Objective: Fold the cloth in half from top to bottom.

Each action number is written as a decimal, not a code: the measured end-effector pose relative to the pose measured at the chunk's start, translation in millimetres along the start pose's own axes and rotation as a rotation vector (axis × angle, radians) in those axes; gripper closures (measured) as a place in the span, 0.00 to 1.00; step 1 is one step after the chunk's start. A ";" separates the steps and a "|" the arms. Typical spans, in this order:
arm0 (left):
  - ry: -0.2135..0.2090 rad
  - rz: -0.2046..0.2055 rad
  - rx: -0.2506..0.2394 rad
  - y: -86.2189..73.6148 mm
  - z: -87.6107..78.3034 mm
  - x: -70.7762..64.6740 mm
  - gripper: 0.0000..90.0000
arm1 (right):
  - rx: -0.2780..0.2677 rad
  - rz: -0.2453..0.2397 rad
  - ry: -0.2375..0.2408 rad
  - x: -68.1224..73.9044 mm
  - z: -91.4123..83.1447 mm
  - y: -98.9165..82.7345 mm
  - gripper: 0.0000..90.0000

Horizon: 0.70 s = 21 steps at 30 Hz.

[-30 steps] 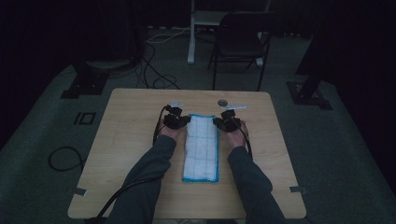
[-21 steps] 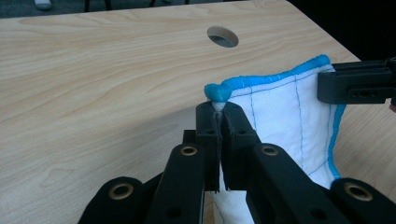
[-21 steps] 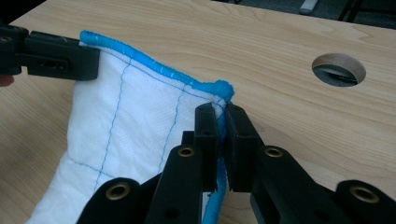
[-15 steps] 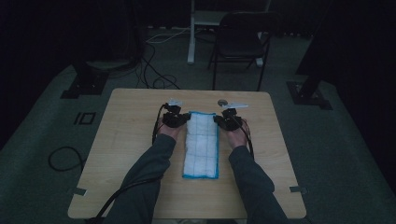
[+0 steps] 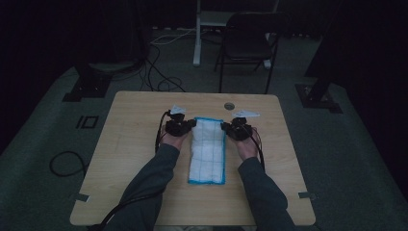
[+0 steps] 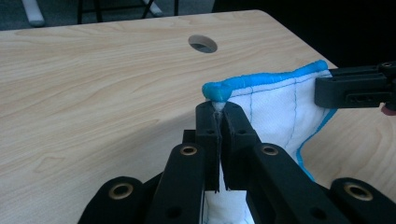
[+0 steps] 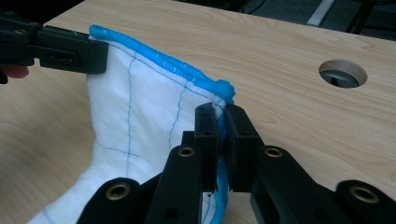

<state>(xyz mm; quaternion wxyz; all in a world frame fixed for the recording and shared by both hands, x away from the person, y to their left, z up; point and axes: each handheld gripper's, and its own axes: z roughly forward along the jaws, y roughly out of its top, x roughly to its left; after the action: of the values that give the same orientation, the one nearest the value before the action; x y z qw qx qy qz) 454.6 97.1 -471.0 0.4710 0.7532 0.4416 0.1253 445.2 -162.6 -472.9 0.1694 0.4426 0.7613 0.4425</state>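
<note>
got my left gripper [image 6: 218,109] and right gripper [image 7: 220,112] each clamped on a far corner of the white blue-edged cloth [image 5: 207,149], lifted at 12 o'clock, rest lying mid wooden table [image 5: 134,144].

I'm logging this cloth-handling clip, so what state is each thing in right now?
White cloth with blue edging: far edge lifted off the table, near end lying flat.
Left gripper: shut on the cloth's far left corner.
Right gripper: shut on the far right corner.
Wooden table: bare round hole near its far edge.
</note>
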 end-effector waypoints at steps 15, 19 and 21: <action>0.003 -0.002 -0.025 -11.6 -19.0 -9.2 0.97 | -0.033 -0.018 0.019 15.0 -16.3 -7.5 0.95; -0.005 -0.003 -0.035 -14.7 -23.1 -10.7 0.97 | -0.041 -0.025 0.023 17.4 -19.4 -8.1 0.95; -0.004 0.001 -0.037 -16.5 -24.9 -11.6 0.97 | -0.042 -0.033 0.022 18.8 -20.4 -9.2 0.95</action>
<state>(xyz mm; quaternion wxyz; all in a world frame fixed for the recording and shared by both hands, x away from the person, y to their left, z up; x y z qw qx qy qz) 423.8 105.7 -468.9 0.4856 0.7448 0.4382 0.1321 416.8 -159.8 -466.7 0.1774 0.4215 0.7608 0.4606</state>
